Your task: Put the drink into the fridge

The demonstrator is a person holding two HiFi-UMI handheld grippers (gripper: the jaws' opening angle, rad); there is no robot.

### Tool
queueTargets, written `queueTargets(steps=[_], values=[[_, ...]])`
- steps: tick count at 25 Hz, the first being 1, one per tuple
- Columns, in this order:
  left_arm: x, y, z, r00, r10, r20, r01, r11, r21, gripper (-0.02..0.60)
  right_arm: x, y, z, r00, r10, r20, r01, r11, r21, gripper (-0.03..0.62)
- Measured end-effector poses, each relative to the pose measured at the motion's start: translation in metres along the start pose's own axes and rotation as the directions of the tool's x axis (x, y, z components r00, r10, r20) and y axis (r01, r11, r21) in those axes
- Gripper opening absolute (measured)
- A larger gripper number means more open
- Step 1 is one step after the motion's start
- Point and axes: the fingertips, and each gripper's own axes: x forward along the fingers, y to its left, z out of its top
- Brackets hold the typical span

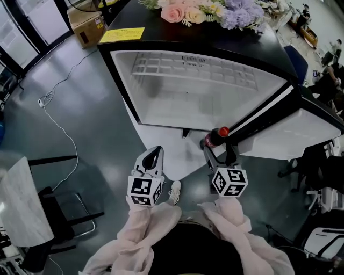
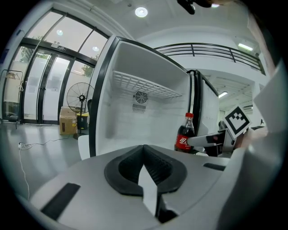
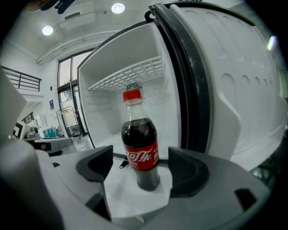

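Note:
A cola bottle (image 1: 215, 137) with a red cap and red label stands upright at the front right corner of the open white fridge (image 1: 161, 107), close to the door hinge. My right gripper (image 1: 219, 151) is open, one jaw on each side of the bottle (image 3: 140, 143), with a gap showing on both sides. My left gripper (image 1: 155, 156) hangs shut and empty in front of the fridge, to the left of the bottle (image 2: 184, 134). In the left gripper view its pads (image 2: 157, 168) meet. The fridge interior (image 3: 112, 117) holds only a white wire shelf (image 1: 193, 67).
The fridge door (image 1: 301, 129) swings open to the right. Flowers (image 1: 215, 11) and a yellow sheet (image 1: 122, 35) lie on the black fridge top. A cardboard box (image 1: 88, 24), a white cable (image 1: 54, 123) and a black chair (image 1: 59, 209) are on the left.

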Motion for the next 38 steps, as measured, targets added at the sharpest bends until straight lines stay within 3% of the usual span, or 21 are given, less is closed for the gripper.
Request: queueTargets(steps=[12,27,38], values=[[0.025,0.018,-0.004,0.998,0.053,-0.022,-0.053,0.999,-0.007,0.011,0.055,-0.001,-0.002,0.999,0.023,-0.033,-0.024,0.999,-0.033,0.365],[0.024,0.032,-0.007,0.995,0.1,-0.026,-0.1,0.995,-0.017,0.011,0.056,-0.006,0.009,0.996,-0.059,0.07,0.065,0.993,-0.095,0.311],[0.018,0.024,0.002,0.994,0.108,0.007,-0.107,0.994,-0.03,0.011,0.057,0.003,0.012,0.999,-0.003,0.038,0.008,0.991,-0.132,0.308]])
